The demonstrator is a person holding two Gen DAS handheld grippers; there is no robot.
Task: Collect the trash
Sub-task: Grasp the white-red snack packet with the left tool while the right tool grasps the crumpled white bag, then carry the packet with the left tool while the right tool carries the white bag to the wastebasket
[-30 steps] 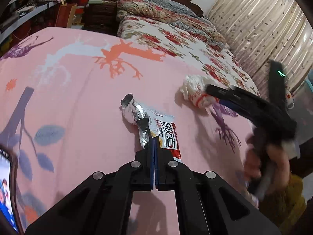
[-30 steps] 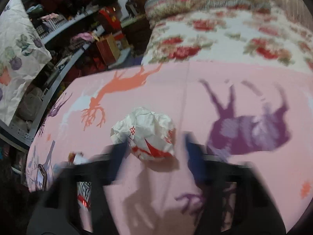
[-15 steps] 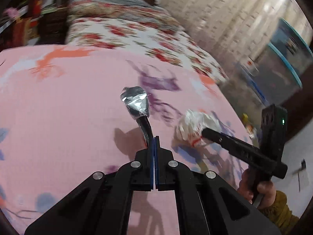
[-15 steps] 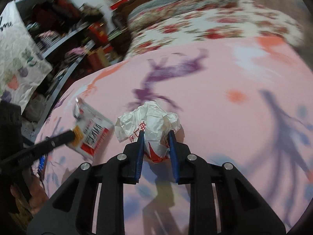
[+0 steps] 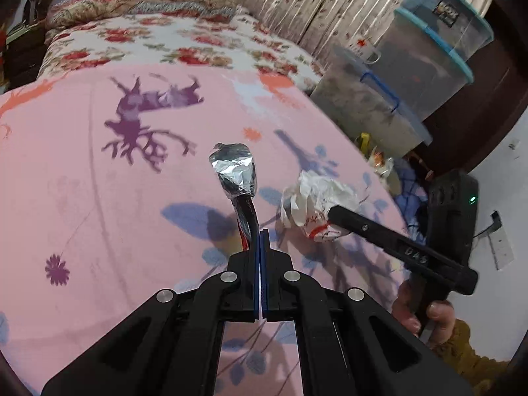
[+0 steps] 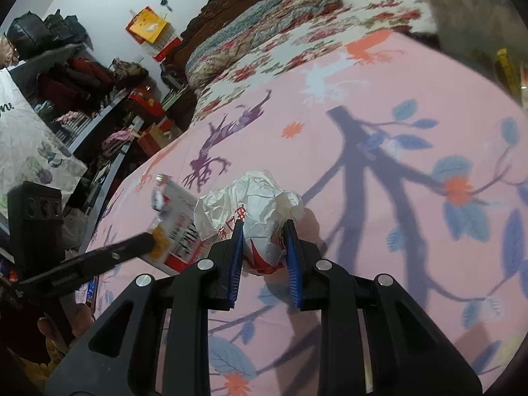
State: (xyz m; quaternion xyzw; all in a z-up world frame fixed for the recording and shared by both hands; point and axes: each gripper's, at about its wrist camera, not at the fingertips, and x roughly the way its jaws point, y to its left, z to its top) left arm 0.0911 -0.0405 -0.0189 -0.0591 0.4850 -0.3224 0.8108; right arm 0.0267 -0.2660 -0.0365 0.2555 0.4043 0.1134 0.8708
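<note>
My left gripper [image 5: 260,232] is shut on the edge of a foil snack wrapper [image 5: 236,173], which stands up edge-on above the pink bed sheet [image 5: 82,171]; its silver inside faces me. In the right wrist view the same wrapper [image 6: 175,221] shows its red and white printed side, pinched by the left gripper [image 6: 150,241]. My right gripper [image 6: 264,227] is shut on a crumpled white plastic bag with red print [image 6: 250,204], lifted off the sheet. That bag [image 5: 313,204] also shows in the left wrist view, held at the tip of the right gripper [image 5: 331,214].
Stacked clear storage bins with blue lids [image 5: 422,56] stand beyond the bed's right edge, with litter [image 5: 379,161] on the floor beside them. A floral quilt [image 5: 165,39] covers the far half of the bed. Cluttered shelves [image 6: 82,109] line the left side.
Both grippers have swung rightward across the bed, carrying their loads. The right gripper closed on the bag and lifted it. The wrapper turned from printed face to edge-on.
</note>
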